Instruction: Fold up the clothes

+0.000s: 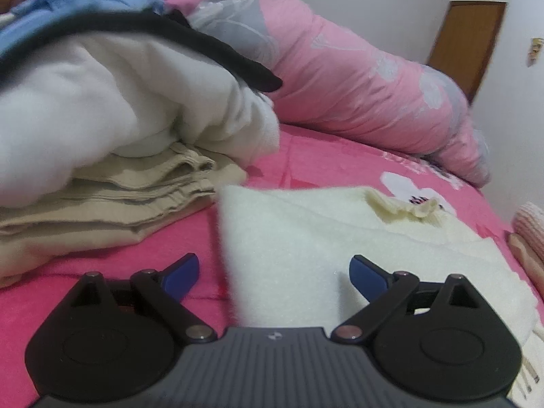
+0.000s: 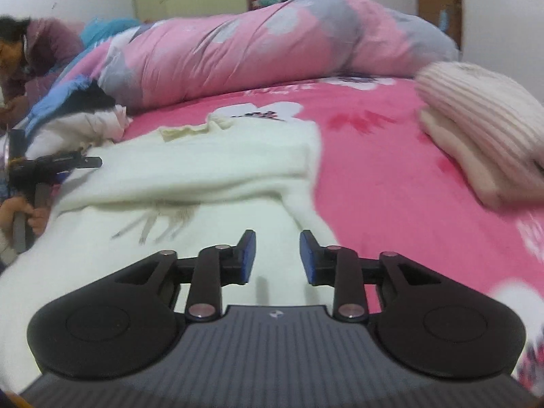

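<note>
A cream fleecy sweater (image 1: 306, 238) lies spread on the pink bed sheet (image 1: 299, 156), its ribbed collar (image 1: 401, 207) at the far end. My left gripper (image 1: 275, 267) is open wide, low over the sweater's left edge, with nothing pressed between its blue pads. In the right wrist view the same sweater (image 2: 204, 170) fills the near left, and my right gripper (image 2: 277, 255) hovers over its near right part, jaws apart with a clear gap and nothing in them. One of the left gripper's fingers (image 2: 90, 162) shows at the far left, held by a hand (image 2: 20, 214).
A stack of folded clothes, beige (image 1: 102, 204) under white (image 1: 119, 102), sits left of the sweater. A folded pink ribbed knit (image 2: 476, 129) lies at the right. A rolled pink quilt (image 2: 272, 44) runs along the bed's far side. A person (image 2: 40, 44) sits at far left.
</note>
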